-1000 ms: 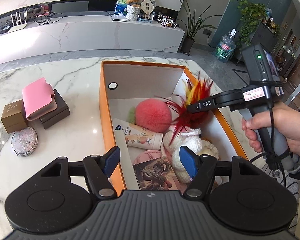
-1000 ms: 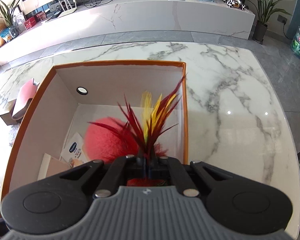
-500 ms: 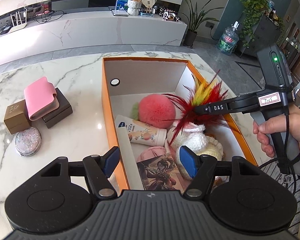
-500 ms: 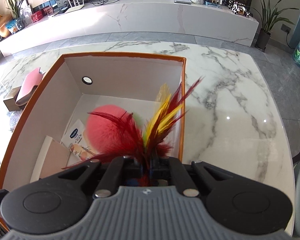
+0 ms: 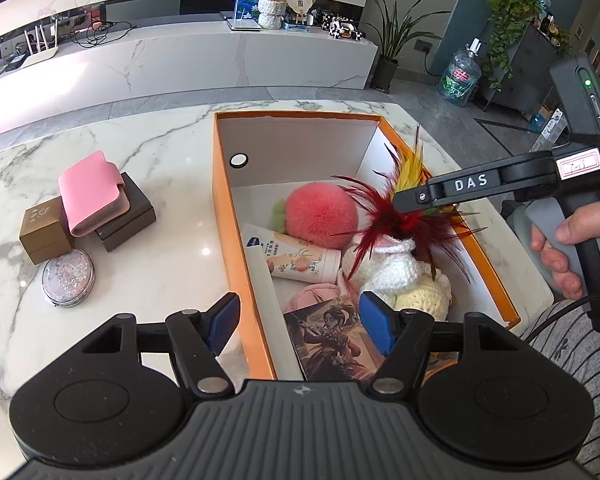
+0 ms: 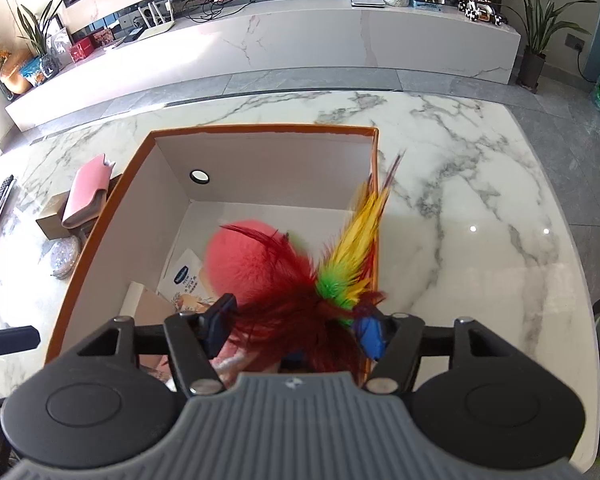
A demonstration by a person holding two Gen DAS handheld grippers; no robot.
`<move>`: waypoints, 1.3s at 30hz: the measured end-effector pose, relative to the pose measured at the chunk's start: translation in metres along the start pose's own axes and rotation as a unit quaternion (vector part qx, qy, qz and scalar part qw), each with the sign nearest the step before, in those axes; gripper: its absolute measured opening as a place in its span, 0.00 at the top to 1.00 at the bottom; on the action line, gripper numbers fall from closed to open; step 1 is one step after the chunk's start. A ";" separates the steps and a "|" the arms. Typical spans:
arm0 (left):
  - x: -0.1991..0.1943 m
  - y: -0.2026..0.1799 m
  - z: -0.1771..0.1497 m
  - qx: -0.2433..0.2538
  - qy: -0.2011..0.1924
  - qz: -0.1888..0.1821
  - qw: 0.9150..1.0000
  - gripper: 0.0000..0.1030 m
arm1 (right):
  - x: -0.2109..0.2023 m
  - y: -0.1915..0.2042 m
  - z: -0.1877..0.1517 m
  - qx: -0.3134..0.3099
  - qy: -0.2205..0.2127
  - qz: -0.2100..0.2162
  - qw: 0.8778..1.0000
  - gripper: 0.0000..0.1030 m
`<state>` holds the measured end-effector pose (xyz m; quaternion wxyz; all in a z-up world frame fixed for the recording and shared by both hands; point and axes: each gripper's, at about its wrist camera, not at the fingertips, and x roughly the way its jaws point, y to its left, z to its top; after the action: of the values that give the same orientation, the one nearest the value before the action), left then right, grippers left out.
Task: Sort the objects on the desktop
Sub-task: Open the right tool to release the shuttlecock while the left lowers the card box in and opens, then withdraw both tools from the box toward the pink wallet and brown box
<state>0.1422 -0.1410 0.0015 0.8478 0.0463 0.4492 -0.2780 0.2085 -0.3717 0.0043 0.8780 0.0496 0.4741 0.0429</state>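
The white grey-veined marble tabletop is smooth and glossy, with rounded corners. On its right half stands a long rectangular cardboard box, orange outside and matt white inside, open at the top, with a small round hole in its far wall.

Inside the box lie soft things. A fluffy coral-pink plush ball with a green tuft sits toward the far end. Near it is a cream and white crocheted yarn toy, knobbly in texture. A smooth cylindrical lotion tube with peach print lies on its side against the left wall. Nearer are a pink knitted piece and a flat printed card showing a dark-haired figure.

The task's thing, a shuttlecock of stiff dark red, yellow and green feathers, rests in the box on the crocheted toy, by the right wall.

The right gripper, black plastic with blue pads, held by a hand, hangs over the box; its fingers are opening, the feathers lying loose between them with no pad pressing. The left gripper hovers at the near left wall of the box, its fingers spread apart on nothing.

On the tabletop to the left cluster a pink leather wallet atop a dark brown box, a small tan gift box, and a round glittery compact.
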 end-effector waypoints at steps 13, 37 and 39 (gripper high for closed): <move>-0.013 0.006 0.014 0.117 -0.029 -0.009 0.993 0.23 | 0.016 0.010 0.057 -0.055 0.040 0.126 0.990 0.15; -0.013 0.028 -0.027 0.095 -0.014 -0.034 0.995 0.22 | 0.136 0.075 0.054 -0.063 0.247 0.116 0.960 0.09; -0.014 0.029 -0.029 0.095 -0.014 -0.034 0.995 0.22 | 0.144 0.067 0.055 -0.030 0.258 0.118 0.958 0.05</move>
<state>0.1295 -0.1016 -0.0094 0.8359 0.1071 0.4099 -0.3490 0.3308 -0.2899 -0.0762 0.7155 0.0660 0.6740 0.1717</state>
